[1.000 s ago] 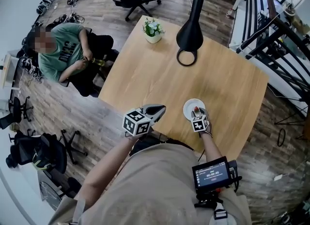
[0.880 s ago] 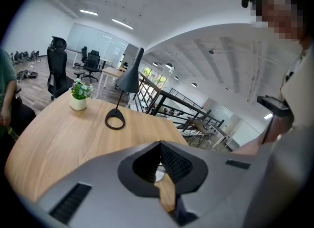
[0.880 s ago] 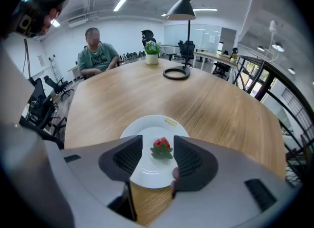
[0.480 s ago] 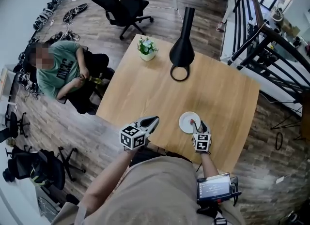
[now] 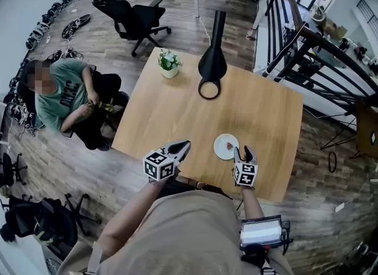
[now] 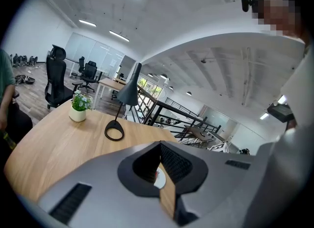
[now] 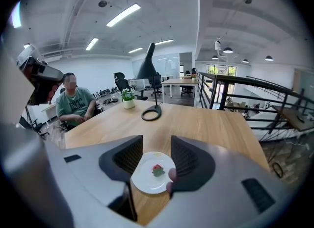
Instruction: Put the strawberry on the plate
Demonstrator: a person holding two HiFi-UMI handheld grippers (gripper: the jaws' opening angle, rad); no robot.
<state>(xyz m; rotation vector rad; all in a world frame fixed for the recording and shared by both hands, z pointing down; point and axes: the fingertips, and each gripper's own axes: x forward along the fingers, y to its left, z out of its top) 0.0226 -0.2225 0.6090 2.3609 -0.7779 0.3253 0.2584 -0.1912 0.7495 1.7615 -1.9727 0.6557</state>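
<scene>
A small red strawberry (image 7: pixel 157 170) with a green cap lies on a round white plate (image 7: pixel 145 179) near the front of the wooden table (image 5: pixel 248 108). In the head view the strawberry (image 5: pixel 229 145) is a red dot on the plate (image 5: pixel 223 149). My right gripper (image 7: pixel 153 165) is open, its jaws apart above and just behind the plate, holding nothing. It appears in the head view (image 5: pixel 243 154) just right of the plate. My left gripper (image 6: pixel 158 165) is shut with nothing in it, and hovers off the table's front left (image 5: pixel 179 148).
A black cone-shaped lamp (image 5: pixel 211 61) with a ring base and a small potted plant (image 5: pixel 169 63) stand at the table's far side. A seated person (image 5: pixel 62 99) is at the left. Office chairs (image 5: pixel 131 15) and a black railing (image 5: pixel 307 49) surround the table.
My right gripper has drawn back from the plate toward me, leaving the strawberry lying on it. The head view has shifted, so the table sits further up.
</scene>
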